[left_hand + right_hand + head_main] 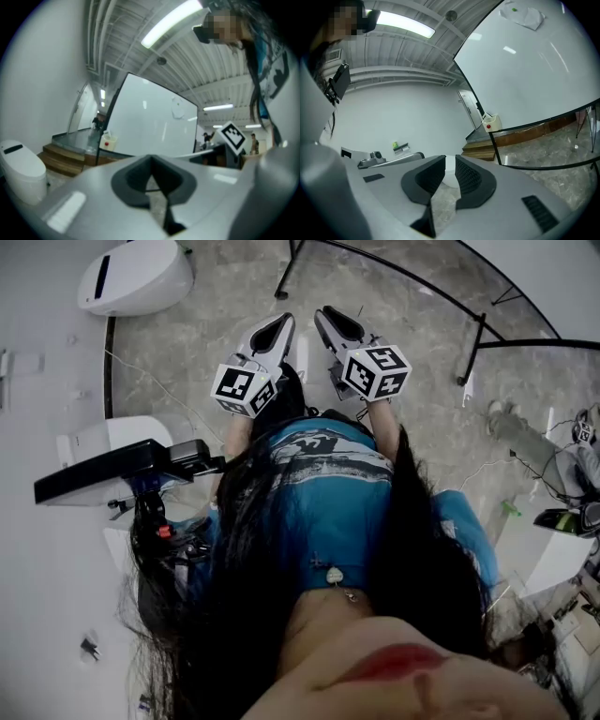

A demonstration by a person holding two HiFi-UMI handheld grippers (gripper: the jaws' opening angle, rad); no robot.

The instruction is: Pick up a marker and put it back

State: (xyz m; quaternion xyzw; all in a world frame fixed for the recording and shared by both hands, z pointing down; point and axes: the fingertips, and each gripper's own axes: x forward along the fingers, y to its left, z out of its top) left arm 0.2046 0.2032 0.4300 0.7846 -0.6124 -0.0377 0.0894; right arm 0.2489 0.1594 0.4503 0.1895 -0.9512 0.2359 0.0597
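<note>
No marker can be made out in any view, so the task's thing is taken to lie outside the frames, perhaps along the whiteboard (534,70) that fills the upper right of the right gripper view. The pick-up is judged not yet begun. Both tools are held low before the person's body, in the upper middle of the head view, and are pointed at the marbled floor (187,352). The left gripper (151,159) is seen with its jaws pressed together at the tips and nothing between them. The right gripper (450,161) is seen with its jaws parted by a narrow gap, also empty. For the step to be done well, the marker should first be found and brought into view. One gripper should then be chosen, its jaws spread wider than the barrel, and the barrel approached crosswise near its middle so that it is not rolled away. One container is shown: a small cream box (491,123) with a red dot, at the whiteboard's lower left corner. What lies inside it cannot be seen.
</note>
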